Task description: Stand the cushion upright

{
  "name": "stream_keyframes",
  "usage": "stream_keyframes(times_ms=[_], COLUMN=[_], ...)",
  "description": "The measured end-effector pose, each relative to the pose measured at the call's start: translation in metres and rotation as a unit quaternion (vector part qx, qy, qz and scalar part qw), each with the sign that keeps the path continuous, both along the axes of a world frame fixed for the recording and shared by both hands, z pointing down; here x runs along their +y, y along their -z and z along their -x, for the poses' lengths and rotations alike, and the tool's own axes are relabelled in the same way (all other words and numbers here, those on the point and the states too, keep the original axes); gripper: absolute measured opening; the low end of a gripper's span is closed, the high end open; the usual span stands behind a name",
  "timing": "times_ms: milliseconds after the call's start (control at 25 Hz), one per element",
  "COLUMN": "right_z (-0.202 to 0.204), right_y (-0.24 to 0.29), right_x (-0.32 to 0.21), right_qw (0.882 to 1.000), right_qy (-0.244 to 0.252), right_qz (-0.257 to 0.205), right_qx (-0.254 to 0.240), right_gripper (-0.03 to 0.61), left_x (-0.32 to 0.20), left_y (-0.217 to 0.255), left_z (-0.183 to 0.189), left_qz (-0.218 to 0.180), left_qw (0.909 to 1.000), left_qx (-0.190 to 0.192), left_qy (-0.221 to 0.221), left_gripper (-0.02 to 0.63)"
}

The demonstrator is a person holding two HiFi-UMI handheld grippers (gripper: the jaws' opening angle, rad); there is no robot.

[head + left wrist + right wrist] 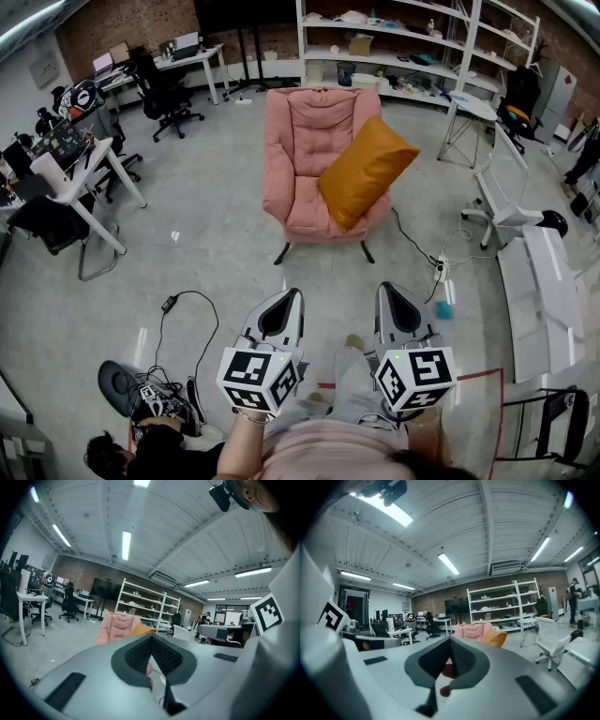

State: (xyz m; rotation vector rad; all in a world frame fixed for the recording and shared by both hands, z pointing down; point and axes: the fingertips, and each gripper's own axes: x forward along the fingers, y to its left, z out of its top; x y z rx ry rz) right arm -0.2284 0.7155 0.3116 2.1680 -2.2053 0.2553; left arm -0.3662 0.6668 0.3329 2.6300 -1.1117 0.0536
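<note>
Cushion (366, 172) slumped aslant on the pink armchair (300, 131), both grippers well apart from it.

On the grey floor (206, 234), the pink armchair stands at twelve o'clock from the person. The orange cushion lies tilted across its seat and the arm on the three o'clock side, one corner poking toward two o'clock. It looks propped by that arm rather than standing. At six o'clock the left gripper (286, 296) and the right gripper (390, 290) are held side by side, nearly level and aimed at the chair, probably for the approach. Both pairs of jaws are pressed together, with nothing between them.
</note>
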Motion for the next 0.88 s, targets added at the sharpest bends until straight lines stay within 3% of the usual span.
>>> stream_keyframes(times_ms=[280,880], right_z=[-0.018,-0.102], right_y=[-0.009,-0.022], right_x=[-0.029,-0.122], right_qw=[1.0,1.0], right_qy=[-0.002,0.004], right_qz=[0.002,0.008], right_qx=[-0.007,-0.021], right_gripper=[0.014,0.014], left_x=[-0.029,-0.131], left_y=[-0.003,-0.009], left_z=[-0.023,-0.123], left_qz=[-0.004,0.002], left_qw=[1.0,0.9998], left_qx=[-0.003,-0.011], left_qy=[-0.007,-0.017], left_gripper=[-0.008,-0.008])
